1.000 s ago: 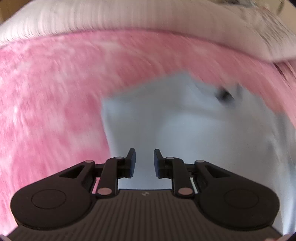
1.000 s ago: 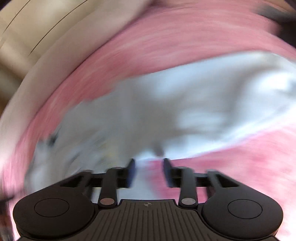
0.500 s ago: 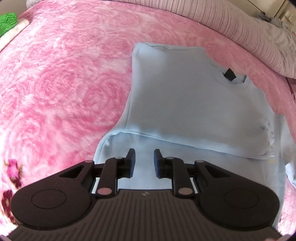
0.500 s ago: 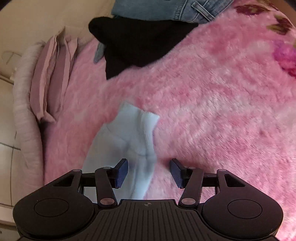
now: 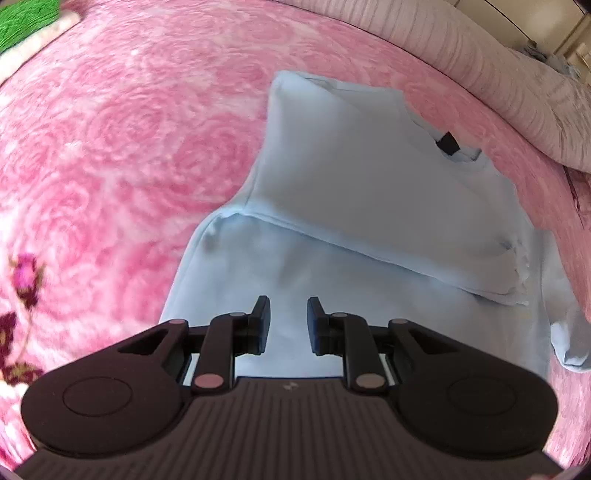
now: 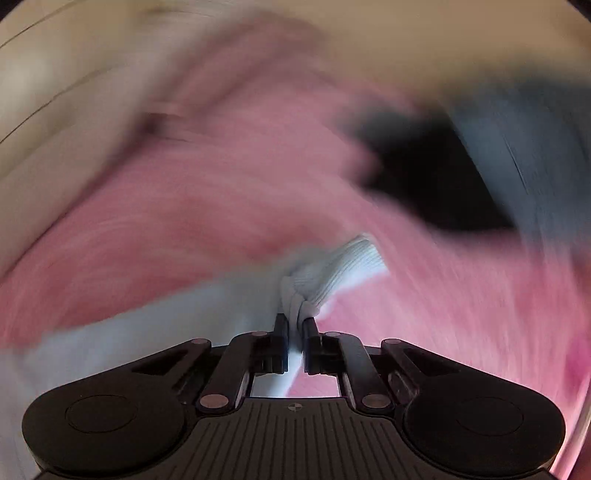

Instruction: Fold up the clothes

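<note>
Pale blue long-sleeved knit top (image 5: 369,221) lying flat on the pink rose-patterned plush blanket (image 5: 129,147), its upper portion already turned over so that a straight fold edge crosses the garment from about 9 o'clock to 3 o'clock in the left wrist view; the black neck label (image 5: 448,143) shows at 1 o'clock. The ribbed sleeve cuff (image 6: 347,269) is bunched and pinched between the nearly closed jaws of the right gripper (image 6: 295,325), a grip at the cuff presumably chosen so that the whole sleeve follows when carried across the body. Heavy motion blur in the right wrist view suggests a swing under way, though its direction cannot be told. The left gripper (image 5: 289,314) hovers over the lower body panel with its jaws partly open and holding nothing, probably placed to pin or smooth the cloth as the sleeve arrives. Outward: a dark garment (image 6: 436,177) at 2 o'clock, a striped pillow (image 5: 480,66), a green object (image 5: 22,22) at 10 o'clock.
</note>
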A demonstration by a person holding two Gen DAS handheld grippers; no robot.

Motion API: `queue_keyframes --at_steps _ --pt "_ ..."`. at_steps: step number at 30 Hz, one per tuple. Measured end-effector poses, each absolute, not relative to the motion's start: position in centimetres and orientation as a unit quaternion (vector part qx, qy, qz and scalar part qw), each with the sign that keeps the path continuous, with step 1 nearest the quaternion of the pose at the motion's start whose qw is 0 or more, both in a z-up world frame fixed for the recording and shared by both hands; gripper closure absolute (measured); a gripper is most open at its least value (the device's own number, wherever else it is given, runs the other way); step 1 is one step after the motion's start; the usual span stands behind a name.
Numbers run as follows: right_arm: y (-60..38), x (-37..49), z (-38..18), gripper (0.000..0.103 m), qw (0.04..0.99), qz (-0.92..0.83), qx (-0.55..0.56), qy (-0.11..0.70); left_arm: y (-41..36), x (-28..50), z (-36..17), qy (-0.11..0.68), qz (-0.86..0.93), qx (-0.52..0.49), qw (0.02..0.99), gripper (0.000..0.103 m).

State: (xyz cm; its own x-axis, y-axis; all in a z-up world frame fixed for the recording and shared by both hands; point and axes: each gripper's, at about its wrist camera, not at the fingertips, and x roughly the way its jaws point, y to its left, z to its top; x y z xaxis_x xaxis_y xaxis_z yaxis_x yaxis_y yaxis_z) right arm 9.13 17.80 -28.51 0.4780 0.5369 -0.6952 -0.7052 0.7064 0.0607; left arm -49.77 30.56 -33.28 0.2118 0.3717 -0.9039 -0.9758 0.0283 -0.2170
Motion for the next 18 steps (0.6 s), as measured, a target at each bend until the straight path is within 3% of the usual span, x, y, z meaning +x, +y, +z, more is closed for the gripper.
queue_keyframes --at_steps 3,6,8,10,13,18 --pt "19.3 1.1 -25.1 0.097 0.802 0.509 -0.183 0.252 30.0 -49.9 -33.6 0.324 0.533 -0.470 0.625 0.086" --pt "19.2 -6.7 -25.0 0.095 0.682 0.644 -0.252 0.238 29.2 -49.5 -33.8 0.314 0.521 -0.490 0.625 0.086" --pt "18.7 -10.7 -27.0 0.079 0.610 0.672 -0.333 0.254 28.7 -48.8 -34.0 0.311 0.506 -0.502 0.629 0.083" --pt "17.5 -13.2 -29.4 0.073 0.562 0.675 -0.397 0.267 28.2 -48.0 -34.3 0.310 0.488 -0.513 0.634 0.082" --pt "15.8 -13.6 -31.9 0.072 0.546 0.648 -0.439 0.300 27.9 -46.3 -34.5 0.308 0.450 -0.526 0.653 0.076" --pt "15.2 -7.8 -32.9 0.069 0.636 0.523 -0.402 0.402 28.2 -42.6 -35.8 0.275 0.372 -0.580 0.671 0.069"
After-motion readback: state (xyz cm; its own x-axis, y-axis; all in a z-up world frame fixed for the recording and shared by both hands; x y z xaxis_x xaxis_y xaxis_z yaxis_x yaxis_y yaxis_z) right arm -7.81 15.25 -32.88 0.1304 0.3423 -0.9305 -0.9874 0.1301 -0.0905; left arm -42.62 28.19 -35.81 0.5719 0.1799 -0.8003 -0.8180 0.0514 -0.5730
